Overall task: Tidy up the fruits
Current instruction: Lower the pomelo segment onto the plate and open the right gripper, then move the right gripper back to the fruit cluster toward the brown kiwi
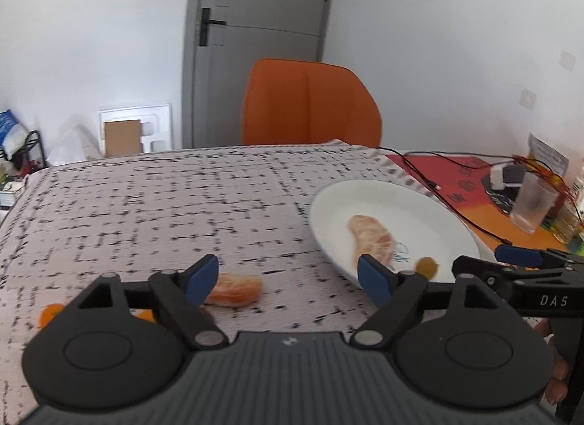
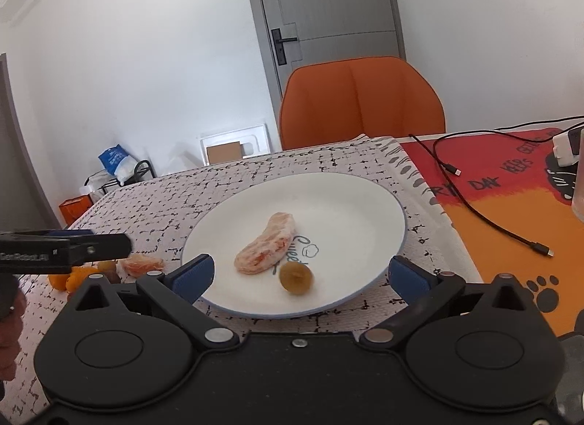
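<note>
A white plate [image 2: 346, 206] lies on the patterned tablecloth and holds a peeled citrus segment [image 2: 266, 248] and a small brownish-yellow fruit [image 2: 295, 278]. The plate also shows in the left wrist view [image 1: 412, 206] with the segment [image 1: 372, 238] and small fruit [image 1: 427, 266]. A second peeled segment [image 1: 235, 290] lies on the cloth left of the plate, just beyond my left gripper's left finger; it shows in the right wrist view [image 2: 140, 265] too. My left gripper [image 1: 290, 280] is open and empty. My right gripper [image 2: 301, 277] is open and empty at the plate's near rim.
Orange peel pieces [image 2: 73, 277] and a small dark fruit [image 2: 107, 268] lie at the cloth's left. An orange chair [image 2: 361, 103] stands behind the table. A black cable [image 2: 485, 217], a charger [image 2: 565, 149] and a glass [image 1: 533, 202] are on the red-orange mat at the right.
</note>
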A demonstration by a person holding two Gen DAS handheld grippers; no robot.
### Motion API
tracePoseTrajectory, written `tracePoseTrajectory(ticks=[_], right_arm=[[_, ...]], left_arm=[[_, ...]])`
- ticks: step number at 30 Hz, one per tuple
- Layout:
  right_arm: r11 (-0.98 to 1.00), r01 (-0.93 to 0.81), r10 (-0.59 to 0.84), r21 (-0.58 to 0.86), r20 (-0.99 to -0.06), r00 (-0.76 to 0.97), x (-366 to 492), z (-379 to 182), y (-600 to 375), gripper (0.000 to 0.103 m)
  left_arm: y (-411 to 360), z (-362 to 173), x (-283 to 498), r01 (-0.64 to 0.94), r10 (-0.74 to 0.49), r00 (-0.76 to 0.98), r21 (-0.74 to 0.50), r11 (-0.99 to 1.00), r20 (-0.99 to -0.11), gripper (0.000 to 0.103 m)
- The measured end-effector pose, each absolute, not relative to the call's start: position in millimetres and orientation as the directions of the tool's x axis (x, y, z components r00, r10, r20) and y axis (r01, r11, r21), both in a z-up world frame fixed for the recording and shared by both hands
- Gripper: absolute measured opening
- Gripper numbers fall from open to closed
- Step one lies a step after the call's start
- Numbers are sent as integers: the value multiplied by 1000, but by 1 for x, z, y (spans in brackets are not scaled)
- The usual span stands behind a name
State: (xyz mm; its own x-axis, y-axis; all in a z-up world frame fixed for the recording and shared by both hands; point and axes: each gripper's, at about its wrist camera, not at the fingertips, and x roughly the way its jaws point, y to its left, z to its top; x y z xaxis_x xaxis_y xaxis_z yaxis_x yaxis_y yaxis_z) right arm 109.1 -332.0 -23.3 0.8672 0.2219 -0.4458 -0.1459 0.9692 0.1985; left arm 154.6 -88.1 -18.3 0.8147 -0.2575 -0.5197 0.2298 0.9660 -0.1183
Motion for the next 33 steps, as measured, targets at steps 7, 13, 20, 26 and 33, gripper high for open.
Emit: tracePoseTrajectory(ticks=[7, 13, 20, 26, 33], right_arm=[[967, -166, 236, 191, -445, 864, 111, -20, -318, 103], [957, -230, 286, 177, -434, 854, 112, -17, -301, 103], [940, -286, 340, 185, -436, 833, 115, -15, -283, 103], [929, -321, 369, 184, -437, 820, 118, -17, -269, 103], [917, -359, 399, 174, -442, 803, 121, -17, -252, 103]], left_arm=[[-65, -18, 143, 158, -192, 830, -110, 981, -524, 86], [-45, -22, 135, 96, -147, 836, -123, 988, -529, 86], [-27, -30, 129, 38, -103, 833, -130, 991, -543, 86], [-13, -34, 124, 3, -79, 832, -138, 990, -549, 86], [2, -37, 120, -30, -63, 836, -160, 987, -545, 86]])
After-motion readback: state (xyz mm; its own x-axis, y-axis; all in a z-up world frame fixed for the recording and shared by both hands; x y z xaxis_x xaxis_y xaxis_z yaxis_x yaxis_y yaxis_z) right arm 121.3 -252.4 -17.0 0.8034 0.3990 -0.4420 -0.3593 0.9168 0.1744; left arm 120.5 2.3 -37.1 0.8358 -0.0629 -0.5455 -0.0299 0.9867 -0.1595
